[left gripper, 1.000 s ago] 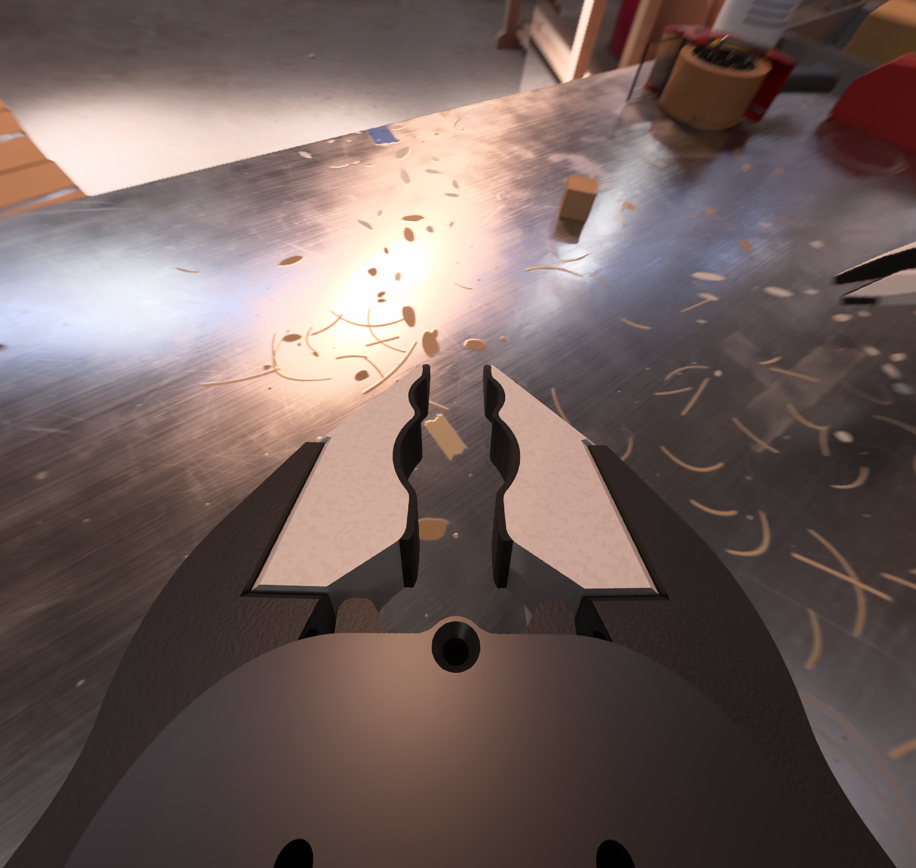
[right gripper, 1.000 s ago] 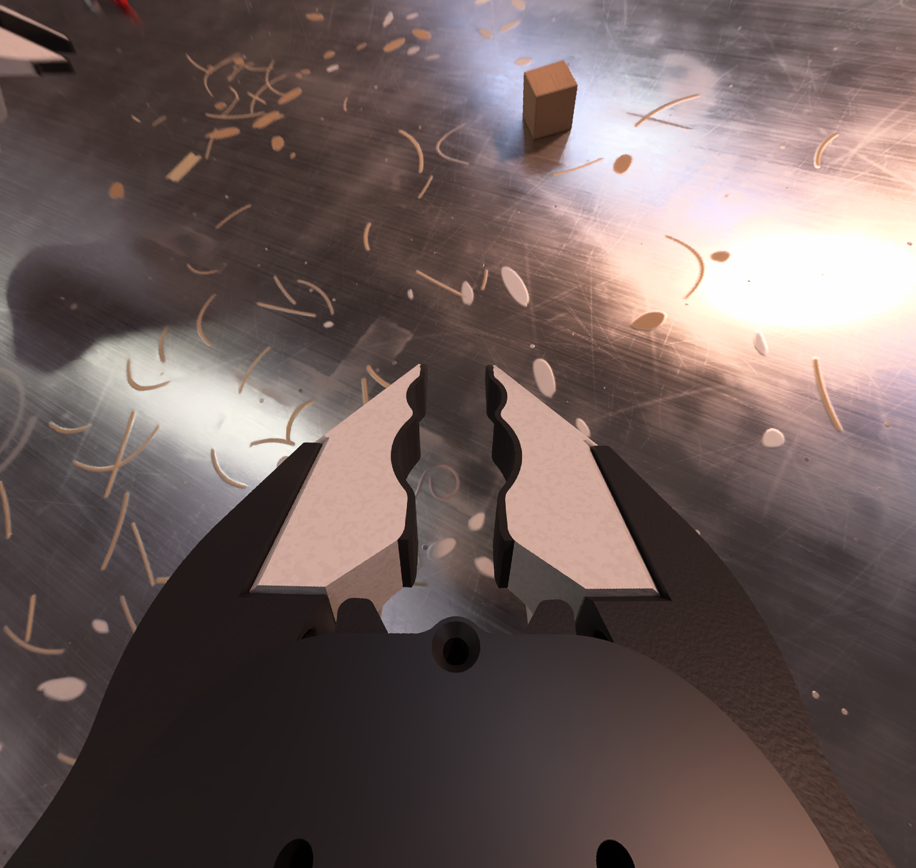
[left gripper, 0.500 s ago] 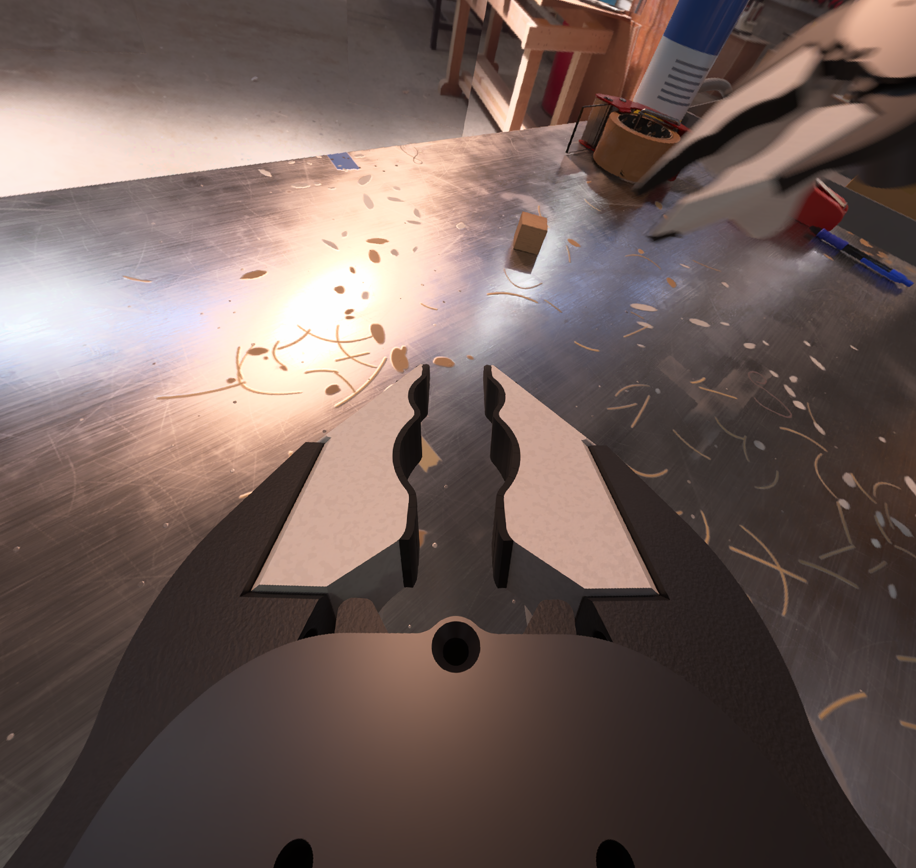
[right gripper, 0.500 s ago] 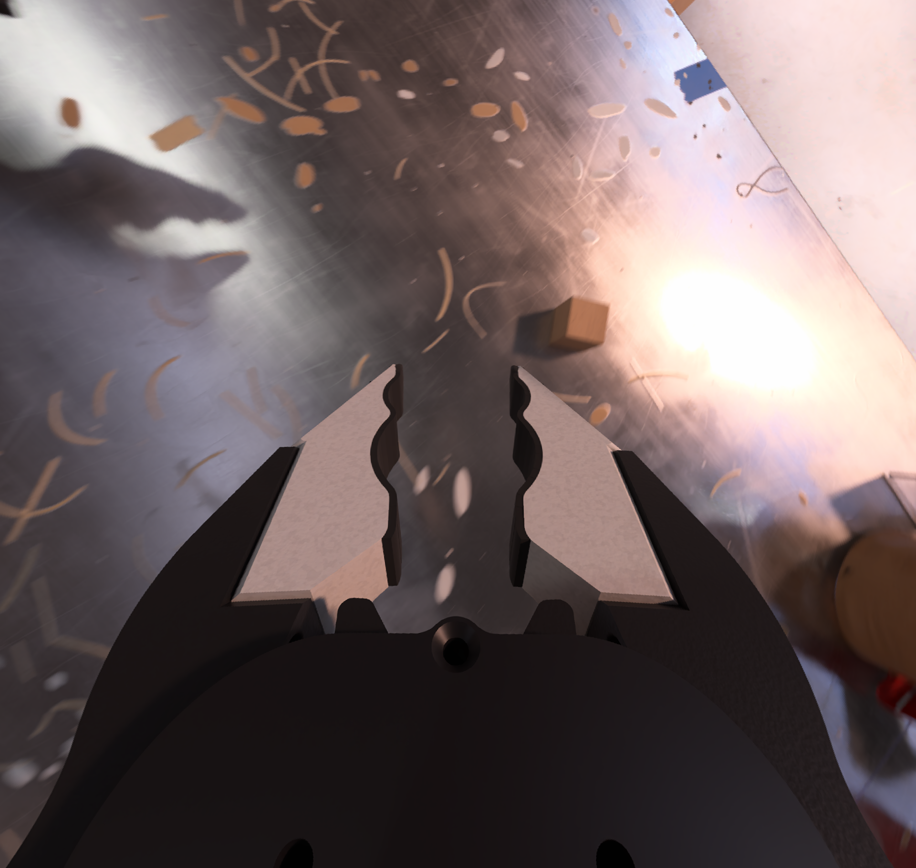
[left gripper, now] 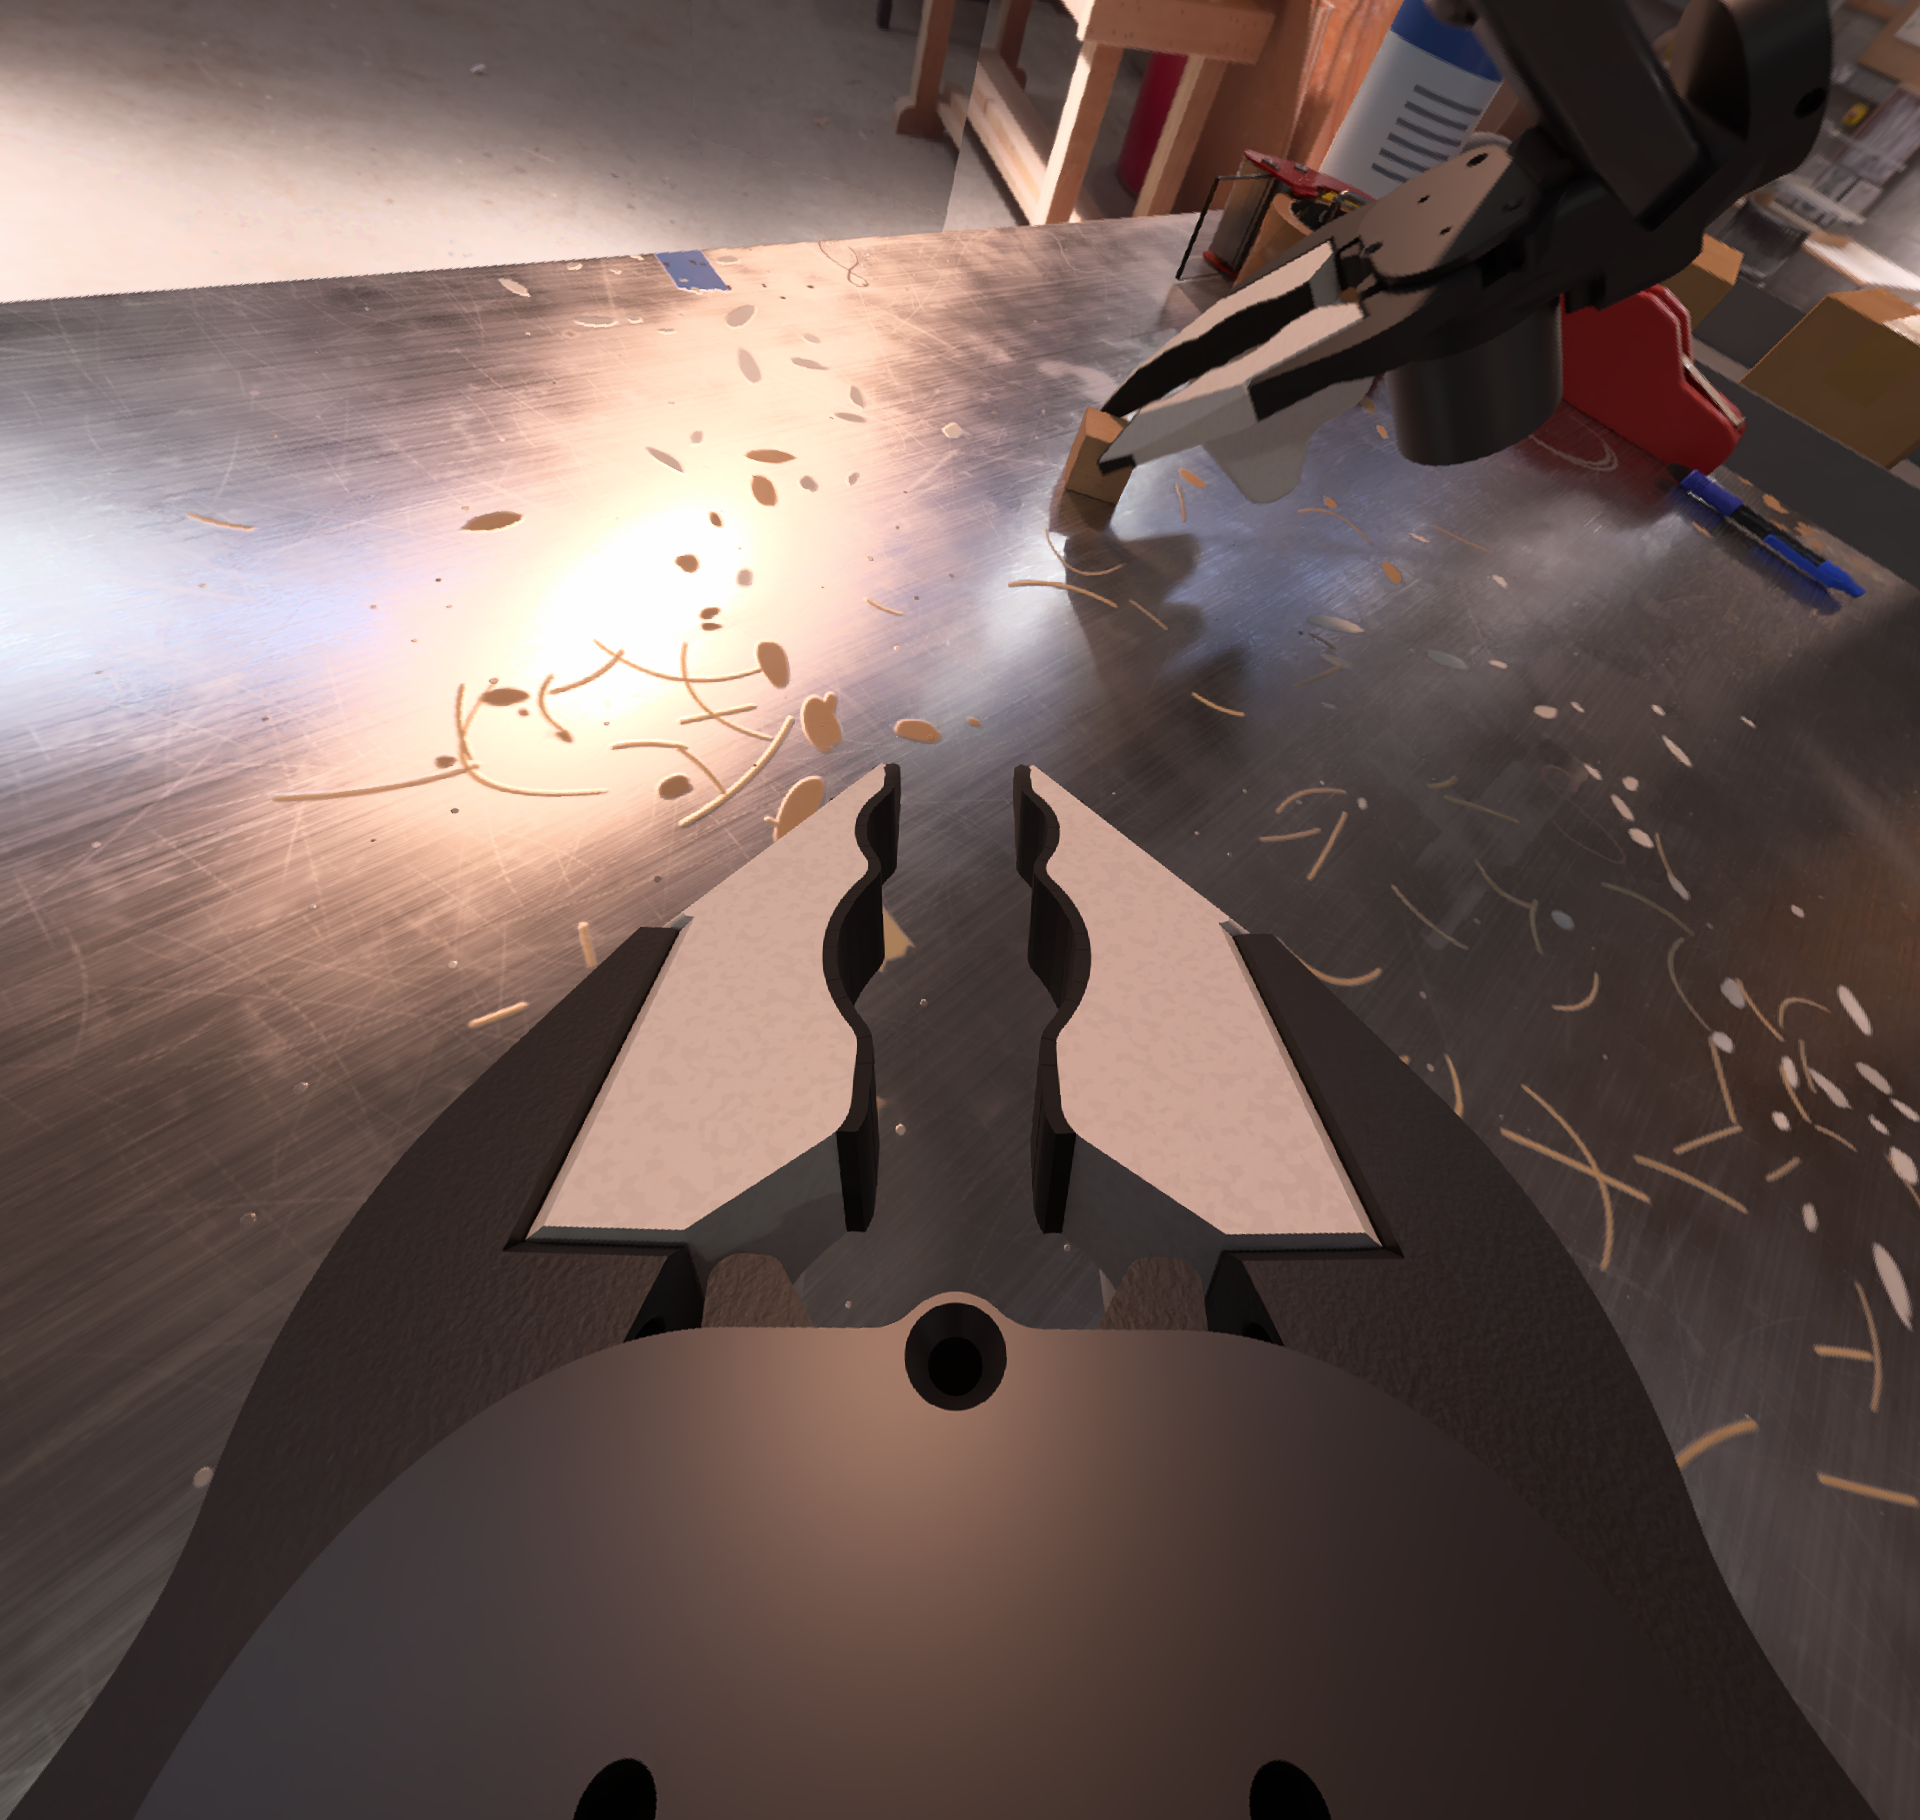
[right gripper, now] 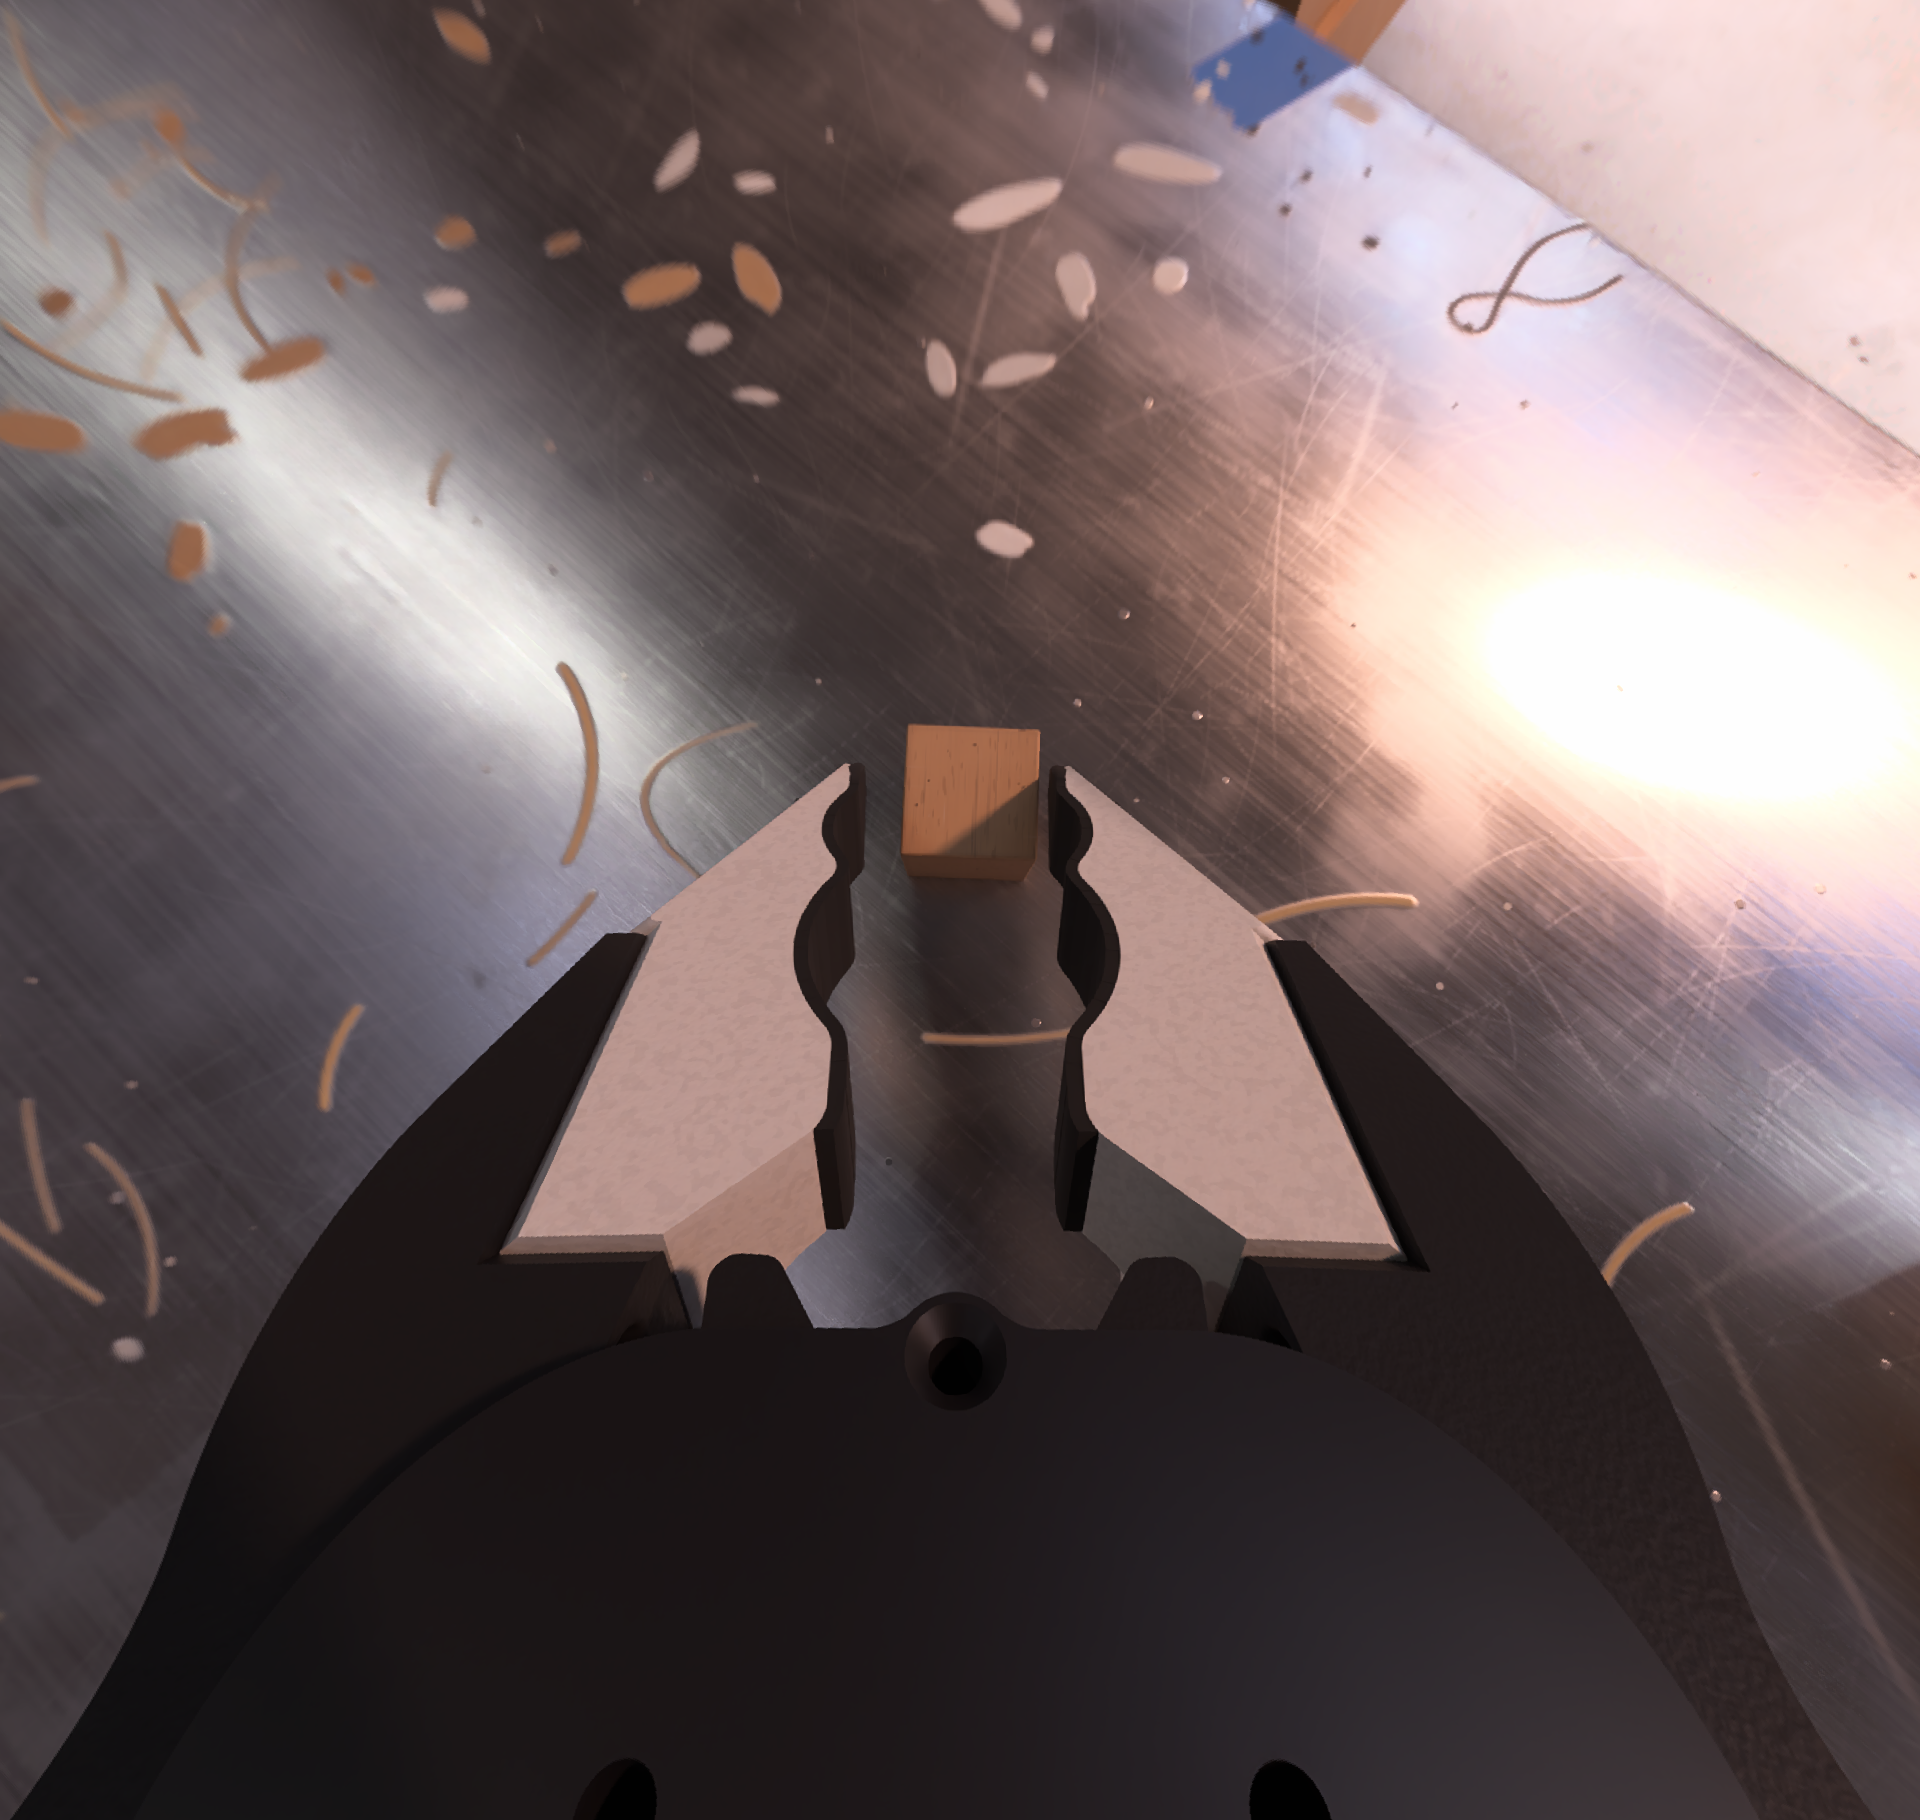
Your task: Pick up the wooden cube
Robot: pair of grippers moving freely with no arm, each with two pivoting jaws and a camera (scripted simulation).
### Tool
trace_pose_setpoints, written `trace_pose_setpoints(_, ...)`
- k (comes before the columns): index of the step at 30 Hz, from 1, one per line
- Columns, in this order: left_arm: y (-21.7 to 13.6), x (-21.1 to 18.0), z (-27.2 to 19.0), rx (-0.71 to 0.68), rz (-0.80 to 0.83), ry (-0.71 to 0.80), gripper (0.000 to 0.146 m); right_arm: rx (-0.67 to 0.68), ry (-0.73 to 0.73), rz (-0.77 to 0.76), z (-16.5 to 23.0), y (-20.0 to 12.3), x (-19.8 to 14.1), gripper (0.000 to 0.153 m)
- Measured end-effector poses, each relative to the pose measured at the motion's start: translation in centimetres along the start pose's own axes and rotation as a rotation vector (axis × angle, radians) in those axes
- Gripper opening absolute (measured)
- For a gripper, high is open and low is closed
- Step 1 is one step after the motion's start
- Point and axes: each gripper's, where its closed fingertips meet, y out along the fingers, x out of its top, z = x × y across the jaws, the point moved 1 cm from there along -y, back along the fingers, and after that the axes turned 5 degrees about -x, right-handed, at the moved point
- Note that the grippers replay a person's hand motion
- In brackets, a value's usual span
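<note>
One wooden cube rests flat on the metal counter, and we find it framed between the fingertips of the right gripper. Its jaws stand apart, slightly wider than the cube, with a sliver of clearance visible on each side; no contact is evident. In the left wrist view the same gripper slants down from the upper right, its tips at the cube near the counter's far right part.

We judge the approach to be essentially complete. Closing, gripping and lifting remain; the cube is not yet off the counter.

Compared with half a second ago, the right gripper has swung around and advanced: the cube then lay off to the right, ahead of the fingers, and now sits centred between them. The gap between the jaws has also widened slightly.

We see the left gripper low over the near counter, well apart from the cube, jaws apart on nothing, its pose almost unchanged. Wood shavings and chips litter the surface; a blue pen and a red case lie at the far right.
</note>
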Motion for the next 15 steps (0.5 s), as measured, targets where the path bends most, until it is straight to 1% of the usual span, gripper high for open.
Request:
trace_pose_setpoints(3,-0.17,0.15,0.06,0.001,-0.015,-0.006,0.021,-0.017,-0.019,0.029,0.04,0.88,-0.53,0.037)
trace_pose_setpoints(6,-0.24,0.2,0.03,0.0,-0.021,-0.006,0.021,0.039,0.05,0.029,0.08,1.32,-0.61,0.035)
trace_pose_setpoints(13,-0.21,0.14,-0.02,-0.007,-0.018,-0.008,0.021,0.027,0.061,0.027,-0.29,1.19,-0.91,0.033)
trace_pose_setpoints(15,-0.21,0.14,-0.02,-0.008,-0.018,-0.01,0.021,0.02,0.049,0.033,-0.35,1.11,-0.99,0.03)
